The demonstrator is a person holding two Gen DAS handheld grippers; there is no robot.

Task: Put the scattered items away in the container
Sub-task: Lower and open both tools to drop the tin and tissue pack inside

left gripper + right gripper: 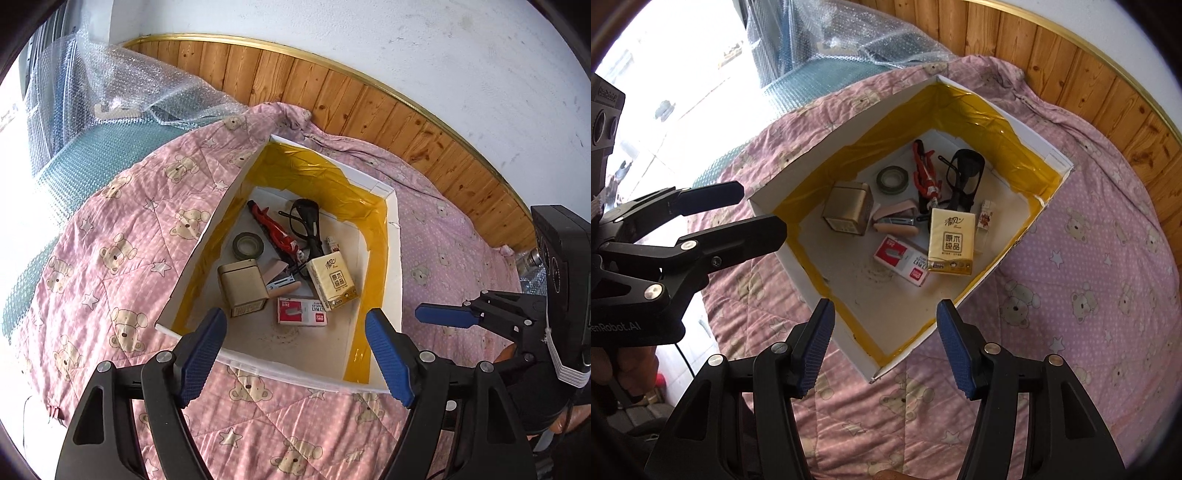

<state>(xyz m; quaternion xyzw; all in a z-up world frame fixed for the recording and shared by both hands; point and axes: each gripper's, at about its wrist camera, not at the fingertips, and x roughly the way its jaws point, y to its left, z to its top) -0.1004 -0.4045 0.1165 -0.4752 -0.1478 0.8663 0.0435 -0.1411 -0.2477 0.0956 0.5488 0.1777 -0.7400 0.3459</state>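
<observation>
Hovering, left gripper: jaws wide apart, empty, above box's near rim.
Box: white, yellow-taped inside, on pink bear quilt.
Contents, left to right: tan carton, tape roll, stapler, staple box, red cutter, tissue pack, glasses.
Right gripper: spread wide, empty, over box's near corner.

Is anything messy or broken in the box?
Nothing spilled. The white box has yellow tape patched unevenly round its inside walls, wrinkled at the far side. Inside, the tissue pack lies partly over the red-and-white staple box; things are just piled loosely.
</observation>
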